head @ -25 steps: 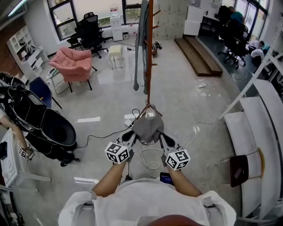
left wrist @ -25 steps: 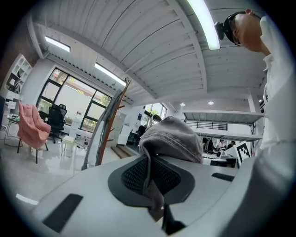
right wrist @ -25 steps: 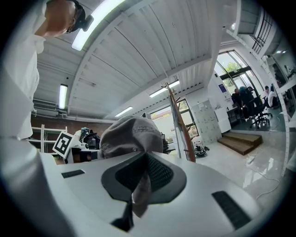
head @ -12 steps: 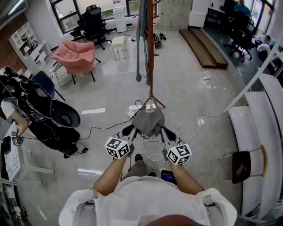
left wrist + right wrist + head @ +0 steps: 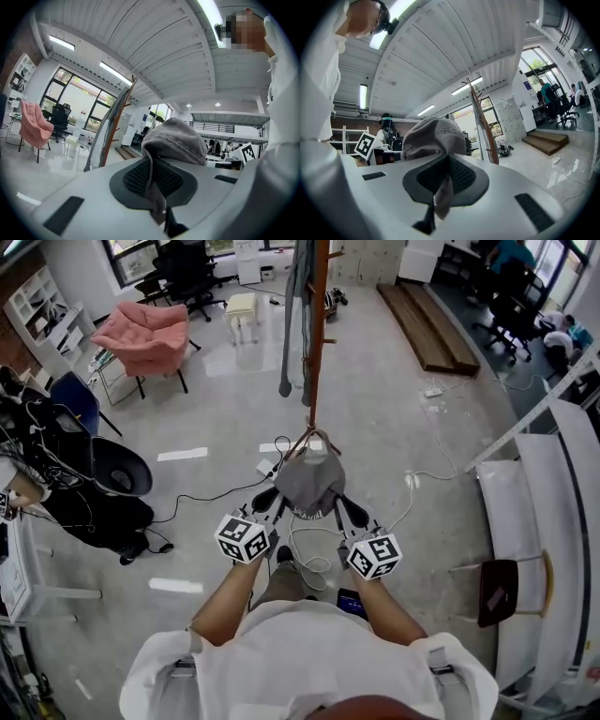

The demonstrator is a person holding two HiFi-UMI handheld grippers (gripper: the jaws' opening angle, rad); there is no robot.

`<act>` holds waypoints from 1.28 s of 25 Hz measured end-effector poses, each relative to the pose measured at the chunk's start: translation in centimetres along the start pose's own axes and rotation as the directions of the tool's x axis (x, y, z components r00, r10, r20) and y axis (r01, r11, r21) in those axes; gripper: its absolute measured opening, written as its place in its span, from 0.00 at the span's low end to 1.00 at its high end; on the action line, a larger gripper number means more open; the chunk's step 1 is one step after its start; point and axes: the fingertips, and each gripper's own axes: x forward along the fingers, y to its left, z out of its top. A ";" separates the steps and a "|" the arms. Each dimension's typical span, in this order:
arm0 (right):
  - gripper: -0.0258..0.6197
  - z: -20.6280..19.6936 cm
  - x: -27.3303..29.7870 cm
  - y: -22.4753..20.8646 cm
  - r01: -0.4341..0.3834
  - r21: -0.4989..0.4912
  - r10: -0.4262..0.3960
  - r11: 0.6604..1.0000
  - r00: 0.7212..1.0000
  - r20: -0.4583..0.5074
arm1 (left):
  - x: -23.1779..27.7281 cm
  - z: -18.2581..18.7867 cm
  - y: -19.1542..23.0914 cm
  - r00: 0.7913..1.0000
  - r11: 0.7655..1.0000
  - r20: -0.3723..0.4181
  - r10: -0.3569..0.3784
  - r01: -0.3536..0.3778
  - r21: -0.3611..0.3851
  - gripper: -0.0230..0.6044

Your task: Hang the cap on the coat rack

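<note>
Fingers (image 5: 89, 197) of the left gripper (image 5: 266, 505) pinch one edge of the grey cap (image 5: 307, 486), and the right gripper (image 5: 348, 513) pinches the opposite edge. The cap is held in the air between them, low in front of the coat rack (image 5: 317, 343). I judge it should be lifted level, both grips kept firm, and hooked on higher up. A grey garment (image 5: 294, 315) drapes the rack's left side, and the right looks freer. Cables (image 5: 309, 563) lie on the floor (image 5: 394, 409) underfoot, with open room around.
</note>
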 end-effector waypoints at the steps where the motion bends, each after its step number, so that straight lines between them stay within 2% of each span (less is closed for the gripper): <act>1: 0.08 0.0 1.0 -0.4 0.001 0.001 -0.001 1.000 1.000 -0.004 | 0.6 0.3 0.8 1.000 1.000 0.002 0.000 0.000 -0.001 0.07; 9: 0.08 1.1 10.8 -3.3 0.002 -0.015 -0.002 1.000 1.000 -0.021 | 6.0 3.0 9.3 1.000 1.000 0.019 -0.004 0.005 -0.023 0.07; 19: 0.08 2.8 20.9 -5.5 0.044 -0.046 -0.045 0.998 0.999 -0.014 | 11.1 6.5 18.1 0.997 0.997 0.041 -0.060 0.062 -0.039 0.07; 27: 0.08 5.1 24.7 -8.0 0.069 -0.065 -0.070 0.996 0.997 -0.013 | 15.2 9.3 20.7 0.993 0.994 0.056 -0.100 0.102 -0.042 0.07; 32: 0.08 5.0 26.8 -10.7 0.063 -0.055 -0.064 0.996 0.998 -0.020 | 18.2 9.4 22.2 0.994 0.994 0.056 -0.093 0.095 -0.047 0.07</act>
